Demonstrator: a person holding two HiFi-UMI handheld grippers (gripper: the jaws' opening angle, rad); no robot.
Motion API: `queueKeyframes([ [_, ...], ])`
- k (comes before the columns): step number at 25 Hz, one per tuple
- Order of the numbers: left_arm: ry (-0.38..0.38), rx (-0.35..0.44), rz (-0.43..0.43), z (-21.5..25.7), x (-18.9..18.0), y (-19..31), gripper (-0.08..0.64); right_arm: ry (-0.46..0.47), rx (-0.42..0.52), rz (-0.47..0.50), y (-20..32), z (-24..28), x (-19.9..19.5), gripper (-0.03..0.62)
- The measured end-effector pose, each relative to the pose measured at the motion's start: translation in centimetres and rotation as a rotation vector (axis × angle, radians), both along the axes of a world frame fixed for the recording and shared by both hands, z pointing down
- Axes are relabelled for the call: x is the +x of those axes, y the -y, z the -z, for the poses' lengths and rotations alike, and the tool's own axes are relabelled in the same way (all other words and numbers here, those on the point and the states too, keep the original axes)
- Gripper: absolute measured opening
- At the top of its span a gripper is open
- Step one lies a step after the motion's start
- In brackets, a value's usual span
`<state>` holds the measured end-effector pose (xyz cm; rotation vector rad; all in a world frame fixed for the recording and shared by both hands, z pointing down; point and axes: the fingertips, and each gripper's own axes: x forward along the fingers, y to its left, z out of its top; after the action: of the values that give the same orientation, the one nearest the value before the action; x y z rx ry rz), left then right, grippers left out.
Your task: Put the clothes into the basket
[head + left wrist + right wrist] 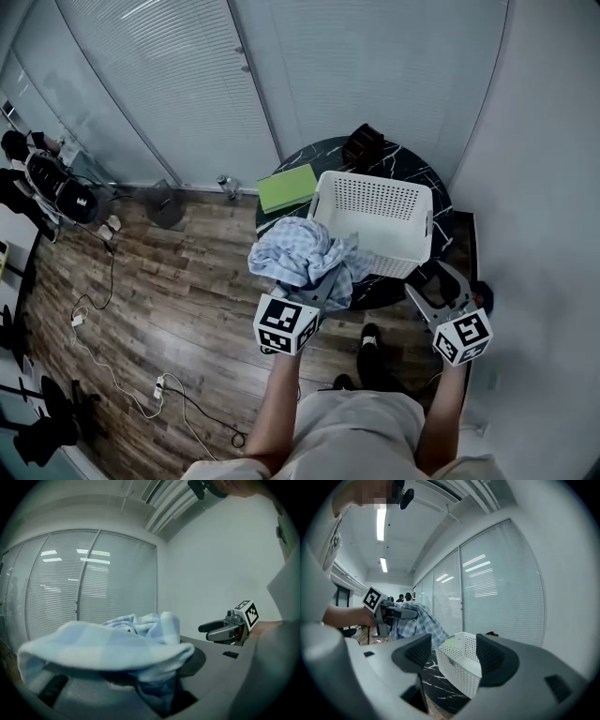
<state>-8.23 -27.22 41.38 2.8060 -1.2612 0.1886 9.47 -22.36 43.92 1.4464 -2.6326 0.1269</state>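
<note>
Soft cloth, hard plastic, shiny stone
The cloth (300, 255) is soft, thin and crumpled, with pale blue checks. The basket (405, 258) is smooth white plastic, its walls full of little holes. The table (412, 173) top is black and shiny like stone, with white veins. The floor (178, 281) is brown wood planks with a dull shine. The right gripper (453, 653) is matt grey plastic, and its pads (418, 651) are dark and ribbed.
</note>
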Motion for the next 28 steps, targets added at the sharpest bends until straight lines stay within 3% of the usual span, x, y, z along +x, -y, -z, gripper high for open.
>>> queueKeyframes([
  [5, 0.0, 0.003, -0.035, 0.2, 2.2, 3.2, 0.186, -0.043, -0.007, -0.019, 2.3, -0.2, 2.1, 0.308],
  [10, -0.002, 0.022, -0.044, 1.9, 3.9, 5.6, 0.186, -0.027, 0.013, -0.046, 4.9, 1.7, 4.4, 0.307],
  [20, 0.024, 0.035, -0.047, 3.1, 5.4, 9.3, 0.186, -0.006, 0.025, -0.009, 9.7, 2.3, 4.6, 0.307],
  [22, 0.011, 0.022, -0.047, 3.1, 5.8, 10.1, 0.186, -0.037, 0.016, -0.001, 10.6, 1.8, 4.9, 0.307],
  [26, 0.01, 0.022, -0.048, 3.1, 7.1, 12.0, 0.186, -0.193, 0.001, 0.016, 12.8, 0.6, 5.5, 0.307],
  [28, 0.015, 0.022, -0.046, 3.0, 7.6, 12.8, 0.186, -0.202, 0.01, 0.044, 13.7, 0.8, 5.3, 0.307],
])
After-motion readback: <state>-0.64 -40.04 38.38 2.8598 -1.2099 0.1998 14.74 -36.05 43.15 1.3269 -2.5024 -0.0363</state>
